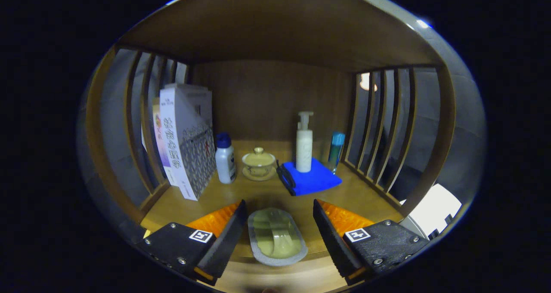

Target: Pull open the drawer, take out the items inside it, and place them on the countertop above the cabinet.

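An oval pale-green dish with a grey rim (277, 238) lies flat on the wooden countertop (267, 194), close to its front edge. It sits between my two fingers. My gripper (280, 205) is open. Its fingers stand on either side of the dish, with a narrow gap showing at each side, so neither presses on it.
Beyond the fingers stand upright books (187, 142) at the left, a white bottle with a blue cap (225, 158) and a lidded cup on a saucer (258, 163). A pump bottle (304, 144) stands on a blue cloth (311, 179), and a blue-capped bottle (335, 152) by the right slats. Wooden slats wall both sides under a low top.
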